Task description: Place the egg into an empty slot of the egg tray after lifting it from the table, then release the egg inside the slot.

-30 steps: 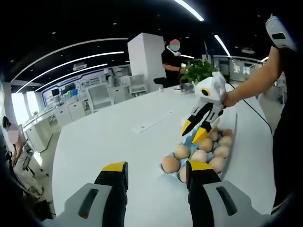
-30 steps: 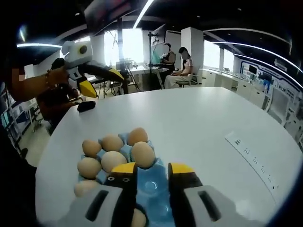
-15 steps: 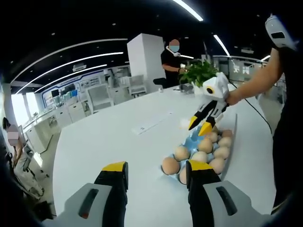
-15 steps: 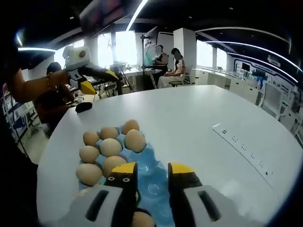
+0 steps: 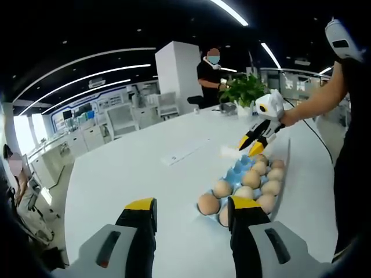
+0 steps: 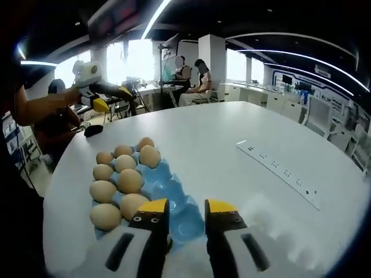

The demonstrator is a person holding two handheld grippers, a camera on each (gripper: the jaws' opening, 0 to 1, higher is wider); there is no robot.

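1. Blue tray [image 6: 174, 191] on the white table [image 6: 243, 174], most slots filled with eggs [image 6: 130, 180]; also seen in the left gripper view as tray [image 5: 237, 171] with eggs [image 5: 251, 177], empty blue slots at its far end.
2. No loose egg visible on the table in either view, so which egg is the one to lift cannot be told (possibly all already seated).
3. Right gripper [image 6: 178, 209]: jaws spread, nothing between them, poised above the tray's near edge beside bare blue slots. Same gripper [image 5: 253, 143] in the left gripper view: above the tray's far end, yellow tips apart.
4. Left gripper [image 5: 190, 207]: jaws wide apart, empty, low over the table just short of the tray. Seen far off as gripper [image 6: 110, 97] in the right gripper view, well apart from the eggs.
5. Handling, as a judgement: light, rigid, brittle shell, smooth and rounded, prone to rolling or slipping. Best taken across the widest middle with gentle closure, just enough to stop a slip (hard pinching risks a crack).
6. Lowering fully into a bare slot before opening advisable; dropping from above likely to crack it or knock neighbours.
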